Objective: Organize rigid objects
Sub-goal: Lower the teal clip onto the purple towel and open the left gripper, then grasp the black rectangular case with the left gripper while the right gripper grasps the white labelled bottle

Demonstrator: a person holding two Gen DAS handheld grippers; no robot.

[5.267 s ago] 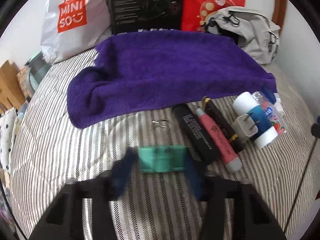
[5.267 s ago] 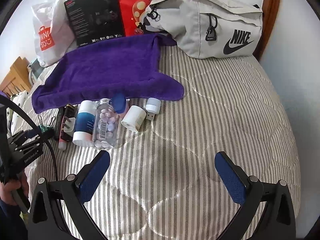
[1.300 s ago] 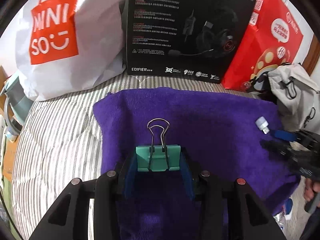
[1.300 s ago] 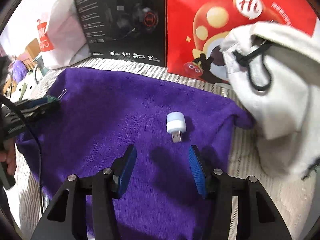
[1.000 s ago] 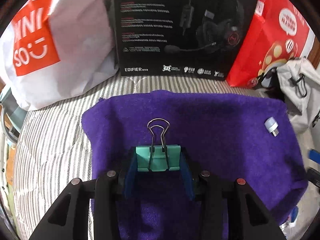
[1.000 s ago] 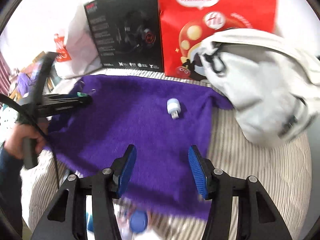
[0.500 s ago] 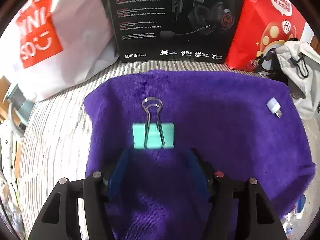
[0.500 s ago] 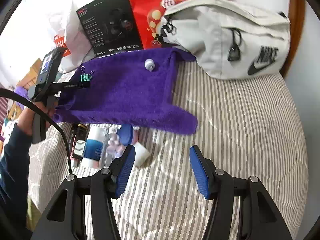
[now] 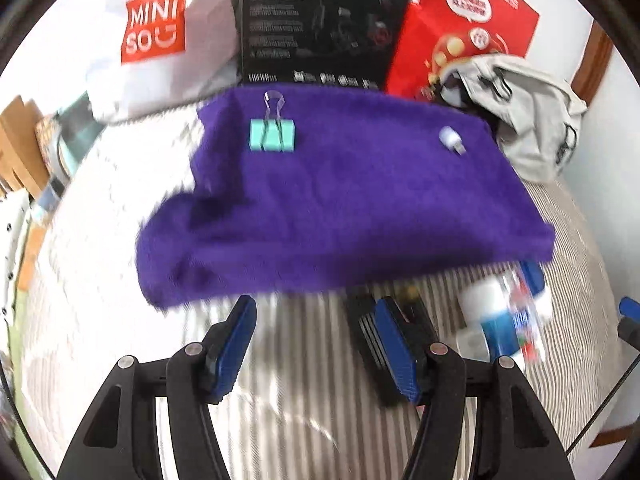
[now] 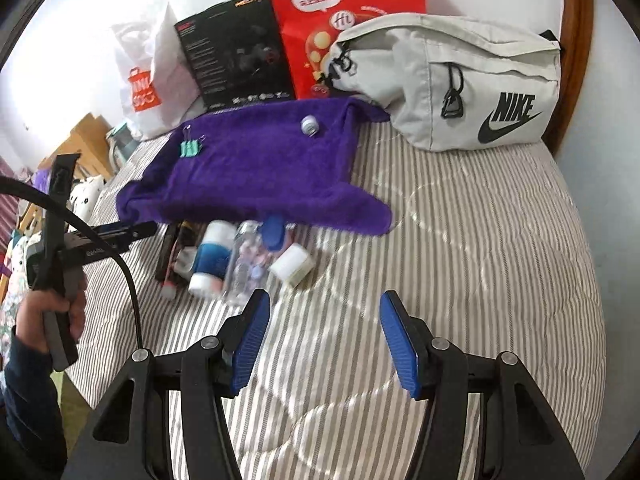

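A green binder clip [image 9: 273, 135] [image 10: 190, 148] lies on the far left part of the purple towel [image 9: 344, 208] [image 10: 256, 168]. A small white USB light [image 9: 451, 139] [image 10: 309, 124] rests near the towel's far right corner. My left gripper [image 9: 316, 344] is open and empty over the striped bedding, just short of the towel's near edge. A cluster of loose items lies below that edge: a black flat case [image 9: 366, 332], a white and blue bottle [image 10: 211, 258], a clear bottle [image 10: 244, 264] and a white roll [image 10: 291, 266]. My right gripper [image 10: 324, 340] is open and empty, near the cluster.
A white shopping bag [image 9: 136, 32], a black headset box [image 9: 324, 20] and a red bag [image 9: 460, 24] stand behind the towel. A grey waist bag [image 10: 452, 80] lies at the back right. A hand [image 10: 52, 312] holds the left gripper at the bed's left side.
My left gripper opened, left the green clip on the towel and drew back off the towel. My right gripper pulled back from the USB light toward the bed's near side.
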